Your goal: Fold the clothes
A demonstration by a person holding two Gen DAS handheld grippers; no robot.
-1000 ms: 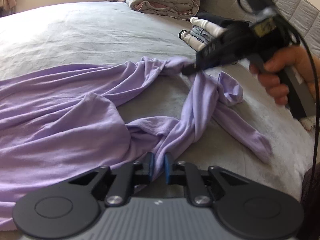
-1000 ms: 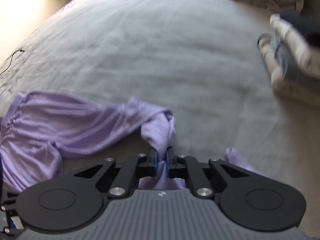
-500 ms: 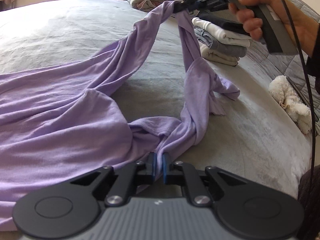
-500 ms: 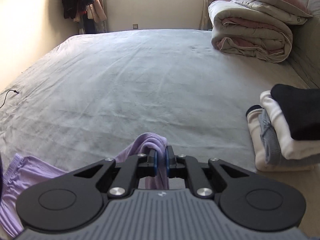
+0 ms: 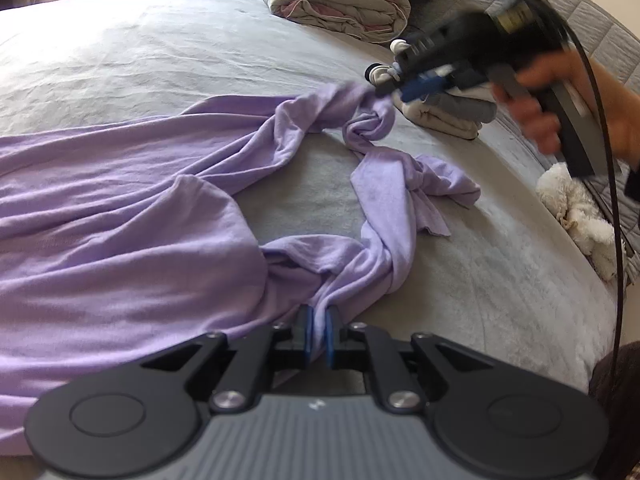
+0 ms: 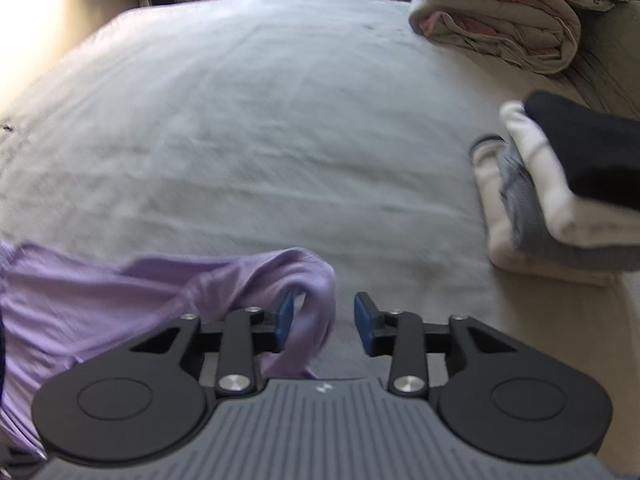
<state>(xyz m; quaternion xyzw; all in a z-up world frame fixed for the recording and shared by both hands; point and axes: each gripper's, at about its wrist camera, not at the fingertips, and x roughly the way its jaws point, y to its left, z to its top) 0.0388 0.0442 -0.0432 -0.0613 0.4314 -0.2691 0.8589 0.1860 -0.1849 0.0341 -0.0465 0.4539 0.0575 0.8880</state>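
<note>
- Left hand-held gripper (image 5: 318,334) clamped on shirt (image 5: 120,216) bunch, near bed (image 5: 500,280) edge.
- Right hand-held gripper (image 6: 323,322) opening; twisted sleeve loose between jaws.
- Shirt limp, light, tangles; grab hem corners.

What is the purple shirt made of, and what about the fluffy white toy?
The purple shirt looks like thin, soft knit cloth, maybe cotton jersey: matte, it drapes in fine folds and twists into ropes. The fluffy white toy looks like plush with shaggy, clumped fake fur. I cannot tell what is inside it.
</note>
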